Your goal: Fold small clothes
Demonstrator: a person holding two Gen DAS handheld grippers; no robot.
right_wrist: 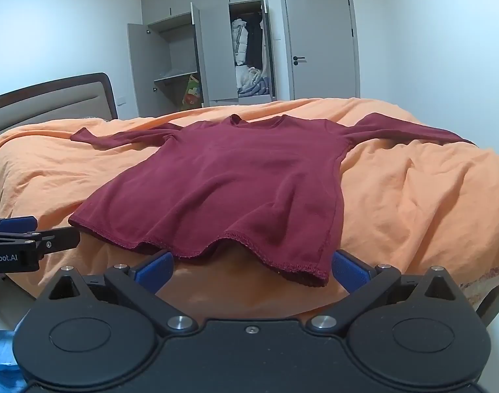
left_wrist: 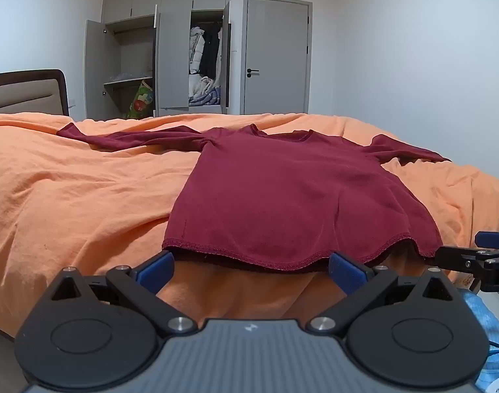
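Nearest the cameras, at the close edge of the bed, the left gripper (left_wrist: 251, 267) has its blue-padded fingers (left_wrist: 154, 270) spread wide, pinching nothing, with the hem of the maroon long-sleeved shirt (left_wrist: 282, 196) lying just beyond them. To its right the right gripper (right_wrist: 251, 267) is spread just as wide and holds nothing, its tips flanking the shirt's near right hem corner, which droops over the bed edge; whether the pads touch the cloth cannot be told. Each tool shows at the side of the other's view. The shirt lies flat on the orange duvet (left_wrist: 69, 190), hem near, neckline far, both sleeves stretched out to left and right. Farther left stands a padded headboard (right_wrist: 53, 104). Against the far wall a grey wardrobe (left_wrist: 171, 49) stands with doors open, jackets hanging inside, and a closed grey door (left_wrist: 275, 59) to its right.
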